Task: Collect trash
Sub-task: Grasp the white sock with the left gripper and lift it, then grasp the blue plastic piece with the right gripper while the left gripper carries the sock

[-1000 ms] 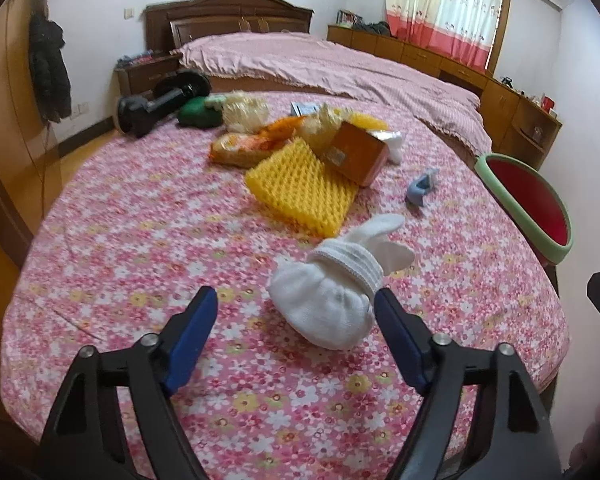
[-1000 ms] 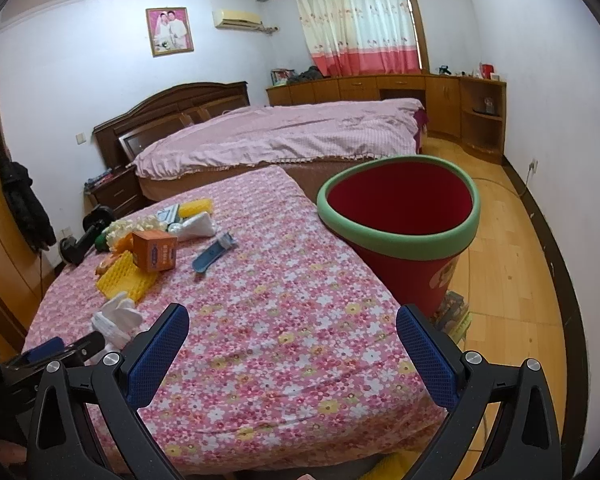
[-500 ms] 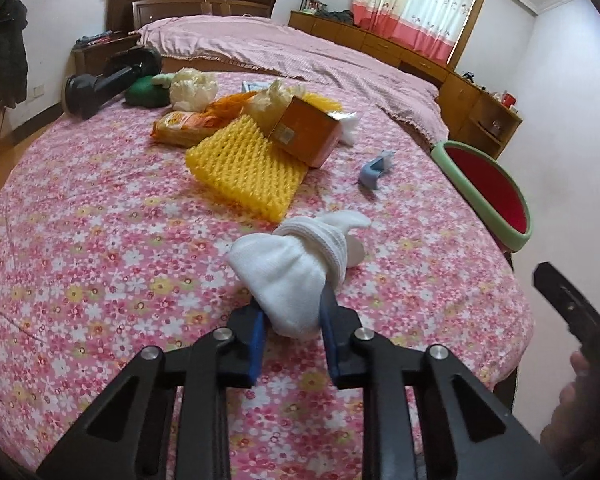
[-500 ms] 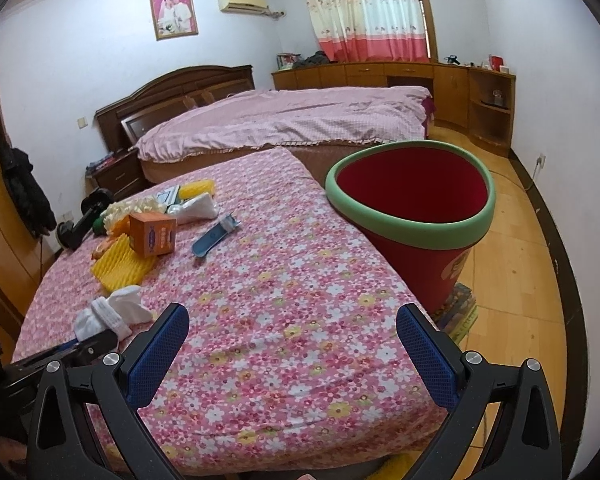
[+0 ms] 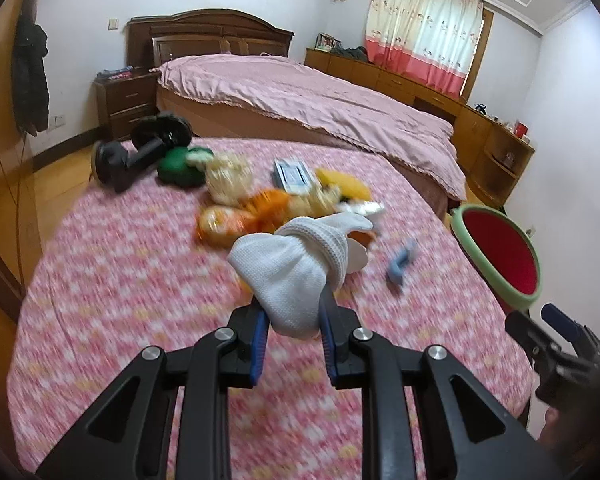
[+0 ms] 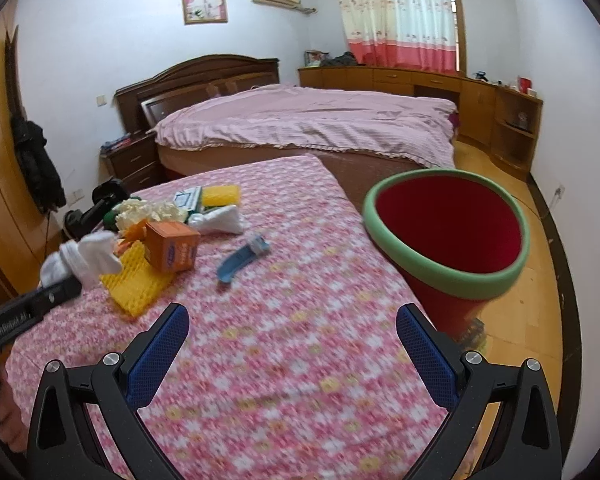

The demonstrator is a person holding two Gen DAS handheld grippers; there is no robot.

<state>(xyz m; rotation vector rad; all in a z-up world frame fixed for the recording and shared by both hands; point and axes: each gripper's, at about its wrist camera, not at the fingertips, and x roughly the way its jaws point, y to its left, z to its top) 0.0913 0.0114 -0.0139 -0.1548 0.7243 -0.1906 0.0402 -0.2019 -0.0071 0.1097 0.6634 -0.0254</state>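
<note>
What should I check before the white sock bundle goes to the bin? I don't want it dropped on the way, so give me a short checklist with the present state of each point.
1. Left gripper shut on the white sock bundle: ok, both pads press its lower end.
2. Bundle clear of the floral cloth: ok, it hangs above it.
3. Bin mouth open and unblocked: ok, red inside shows, nothing over the rim.
4. Right gripper out of the way: ok, open and empty, over bare cloth.
5. Grip depth: cannot tell, most of the bundle sticks out past the pads.
6. Blue strip lies between pile and bin: ok if the bundle passes above it.
</note>
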